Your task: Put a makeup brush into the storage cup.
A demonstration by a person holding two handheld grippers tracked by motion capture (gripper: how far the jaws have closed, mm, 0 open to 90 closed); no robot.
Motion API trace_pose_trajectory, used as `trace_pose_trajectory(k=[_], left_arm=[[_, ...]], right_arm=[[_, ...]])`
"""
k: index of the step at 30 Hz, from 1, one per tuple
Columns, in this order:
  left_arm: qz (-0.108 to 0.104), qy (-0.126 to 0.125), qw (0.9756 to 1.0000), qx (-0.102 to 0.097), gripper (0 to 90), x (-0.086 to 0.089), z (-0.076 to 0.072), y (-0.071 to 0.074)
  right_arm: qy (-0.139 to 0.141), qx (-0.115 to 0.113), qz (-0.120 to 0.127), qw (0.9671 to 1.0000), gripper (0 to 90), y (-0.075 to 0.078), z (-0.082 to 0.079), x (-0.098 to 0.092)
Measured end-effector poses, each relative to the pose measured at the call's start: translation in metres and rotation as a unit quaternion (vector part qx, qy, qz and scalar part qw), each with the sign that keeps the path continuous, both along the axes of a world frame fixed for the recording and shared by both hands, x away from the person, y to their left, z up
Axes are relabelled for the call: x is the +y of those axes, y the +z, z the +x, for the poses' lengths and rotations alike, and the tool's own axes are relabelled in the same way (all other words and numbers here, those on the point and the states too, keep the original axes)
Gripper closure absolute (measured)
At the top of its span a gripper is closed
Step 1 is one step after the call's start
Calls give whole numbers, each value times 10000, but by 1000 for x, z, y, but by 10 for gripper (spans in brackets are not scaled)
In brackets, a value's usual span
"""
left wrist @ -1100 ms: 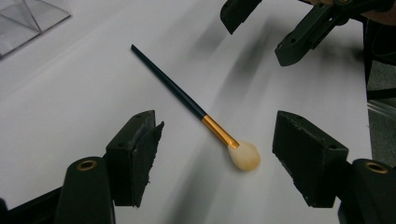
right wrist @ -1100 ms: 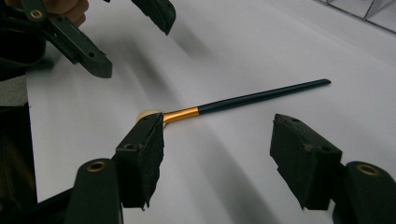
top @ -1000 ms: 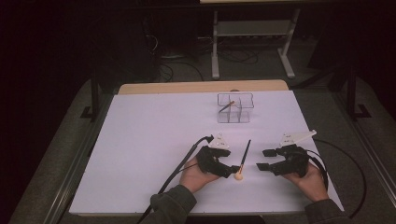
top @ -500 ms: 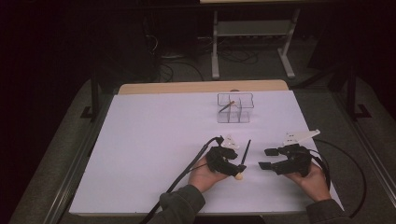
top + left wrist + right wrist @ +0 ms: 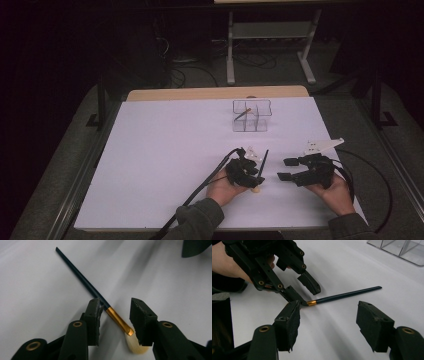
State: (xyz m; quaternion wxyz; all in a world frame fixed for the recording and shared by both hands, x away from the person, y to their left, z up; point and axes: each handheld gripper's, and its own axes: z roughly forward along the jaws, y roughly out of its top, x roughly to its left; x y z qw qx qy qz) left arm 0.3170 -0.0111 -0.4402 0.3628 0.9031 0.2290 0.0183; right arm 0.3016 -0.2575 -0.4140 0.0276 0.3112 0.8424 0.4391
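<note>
A lab: white-covered table point(image 5: 165, 165), dark surroundings, floor cables point(image 5: 190, 75), metal stand point(image 5: 270, 45) behind.

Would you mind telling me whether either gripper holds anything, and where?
Nothing yet: the left gripper has been closing around the brush at its gold ferrule; right gripper is empty.

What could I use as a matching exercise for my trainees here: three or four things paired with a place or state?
Things:
1 brush
2 left gripper
3 right gripper
4 clear organizer

Places or states:
A far side of the table
B jaws wide, nothing between them
C lying flat on the white surface
D jaws around the gold ferrule

Pairs: 1-C, 2-D, 3-B, 4-A
</note>
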Motion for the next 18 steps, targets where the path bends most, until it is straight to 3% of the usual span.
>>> trace_pose_trajectory(k=[3, 12, 18], left_arm=[[199, -91, 9997, -55, 631, 0, 2, -2], [443, -131, 9988, -174, 722, 2, 3, 1], [547, -144, 9983, -116, 805, 6, 5, 3]], right_arm=[[20, -32, 9, 10000, 347, 1, 0, 1], [46, -49, -7, 10000, 347, 1, 0, 2], [87, -4, -36, 10000, 348, 1, 0, 4]])
